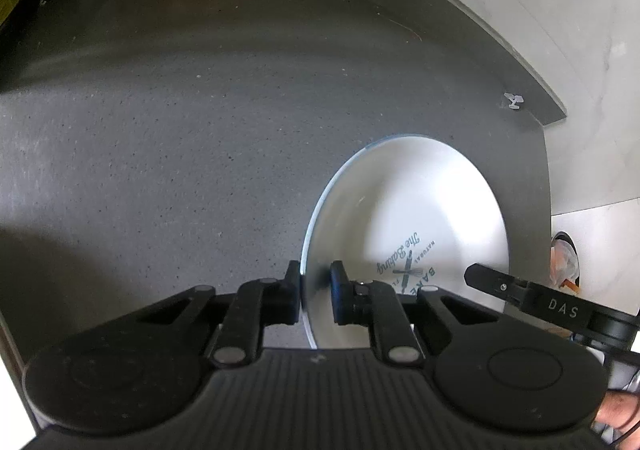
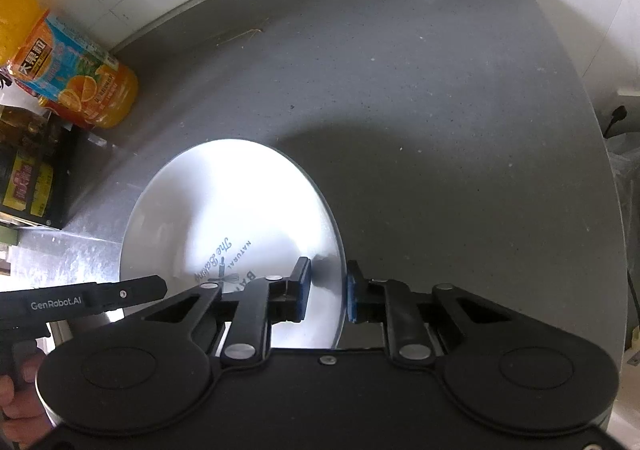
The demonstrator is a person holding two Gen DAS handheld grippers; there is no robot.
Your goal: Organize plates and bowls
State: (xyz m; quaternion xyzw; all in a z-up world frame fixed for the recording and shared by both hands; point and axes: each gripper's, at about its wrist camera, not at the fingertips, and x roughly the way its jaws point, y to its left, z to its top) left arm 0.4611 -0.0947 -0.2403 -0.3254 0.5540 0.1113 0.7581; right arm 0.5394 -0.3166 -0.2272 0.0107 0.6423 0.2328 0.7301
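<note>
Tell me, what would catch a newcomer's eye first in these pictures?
A white plate with printed baking lettering sits on the grey counter, its rim straddled by the left gripper on one side and the right gripper on the opposite side. An orange juice bottle stands at the back by the wall.

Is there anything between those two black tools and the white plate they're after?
Nothing visible. The left tool straddles one edge of the white plate and the right tool straddles the opposite edge. The grey counter around the plate is bare; the orange juice bottle stands far off.
</note>
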